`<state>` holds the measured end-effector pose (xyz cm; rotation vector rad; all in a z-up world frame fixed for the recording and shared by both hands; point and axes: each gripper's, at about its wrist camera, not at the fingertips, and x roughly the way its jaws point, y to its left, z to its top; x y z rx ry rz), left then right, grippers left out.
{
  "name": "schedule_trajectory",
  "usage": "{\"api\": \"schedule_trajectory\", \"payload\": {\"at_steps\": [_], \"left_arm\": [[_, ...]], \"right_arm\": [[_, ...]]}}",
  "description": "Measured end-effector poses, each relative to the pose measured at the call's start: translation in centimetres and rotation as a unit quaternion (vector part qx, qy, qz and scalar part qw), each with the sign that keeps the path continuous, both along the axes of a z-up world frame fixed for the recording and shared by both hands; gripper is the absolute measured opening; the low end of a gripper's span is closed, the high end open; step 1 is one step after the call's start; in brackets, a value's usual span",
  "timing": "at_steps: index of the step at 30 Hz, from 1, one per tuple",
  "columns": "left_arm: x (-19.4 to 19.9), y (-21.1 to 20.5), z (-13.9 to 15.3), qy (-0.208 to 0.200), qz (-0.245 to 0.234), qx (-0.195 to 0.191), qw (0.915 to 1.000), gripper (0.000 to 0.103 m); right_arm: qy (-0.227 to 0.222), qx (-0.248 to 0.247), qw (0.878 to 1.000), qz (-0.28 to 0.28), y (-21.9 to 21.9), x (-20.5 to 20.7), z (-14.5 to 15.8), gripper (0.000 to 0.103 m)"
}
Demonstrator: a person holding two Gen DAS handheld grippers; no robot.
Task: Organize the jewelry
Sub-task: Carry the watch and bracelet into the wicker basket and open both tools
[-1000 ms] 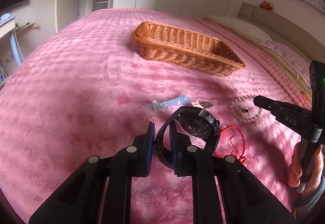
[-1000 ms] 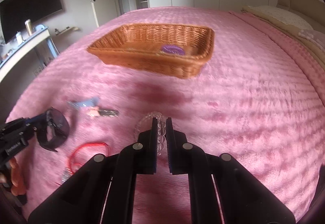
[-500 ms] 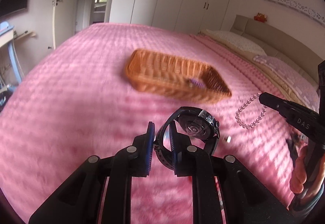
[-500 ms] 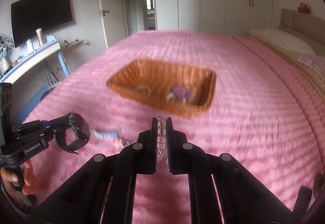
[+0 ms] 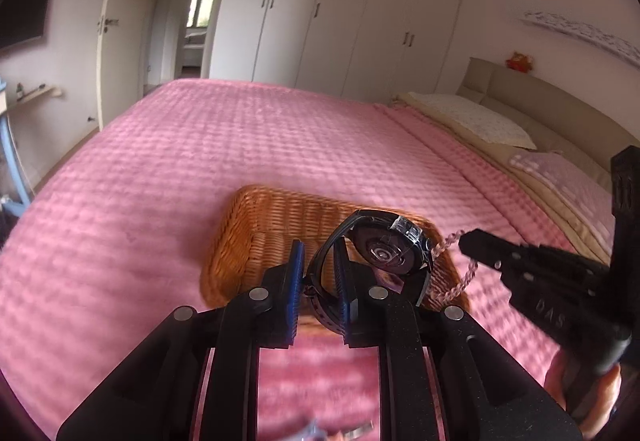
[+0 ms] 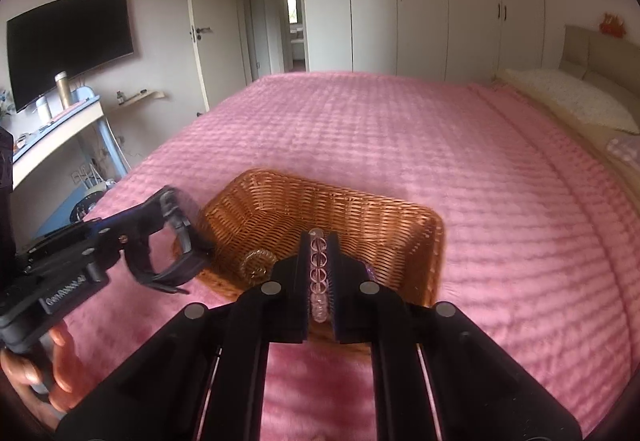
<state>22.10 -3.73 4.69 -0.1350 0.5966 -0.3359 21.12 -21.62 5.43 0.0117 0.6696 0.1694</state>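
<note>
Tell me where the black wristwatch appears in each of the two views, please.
Left wrist view: the black wristwatch is at lower centre, its strap clamped in the left gripper.
Right wrist view: it is at the left, by the basket's left end.
Shared landmark: the rectangular brown wicker basket on the pink bedspread.

The basket (image 6: 332,209) is woven wicker, rough and ribbed. The bedspread (image 6: 400,129) looks plush, waffle-textured cloth. The bracelet (image 6: 319,273) beads are glossy and translucent.

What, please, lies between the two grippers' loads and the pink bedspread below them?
The wicker basket: in the right wrist view the bead bracelet sits over it, the black watch at its left edge.
</note>
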Motion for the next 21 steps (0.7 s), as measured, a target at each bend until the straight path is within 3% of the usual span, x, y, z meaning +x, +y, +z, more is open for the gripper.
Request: {"api": "schedule_trajectory", "payload": {"at_steps": [8, 12, 21], "left_arm": [[6.3, -0.9, -5.2, 0.055, 0.042, 0.025, 0.9973, 0.016], [7.1, -0.6, -5.8, 0.054, 0.037, 0.019, 0.9977, 0.002], [7.7, -1.0, -6.6, 0.066, 0.015, 0.010, 0.9976, 0.001]], "right_arm": [[0.080, 0.033, 0.996, 0.008, 0.2, 6.2, -5.7, 0.006], [0.104, 0.025, 0.994, -0.017, -0.5, 8.0, -7.4, 0.006], [0.119, 0.023, 0.992, -0.034, -1.6, 8.7, -9.2, 0.006]]}}
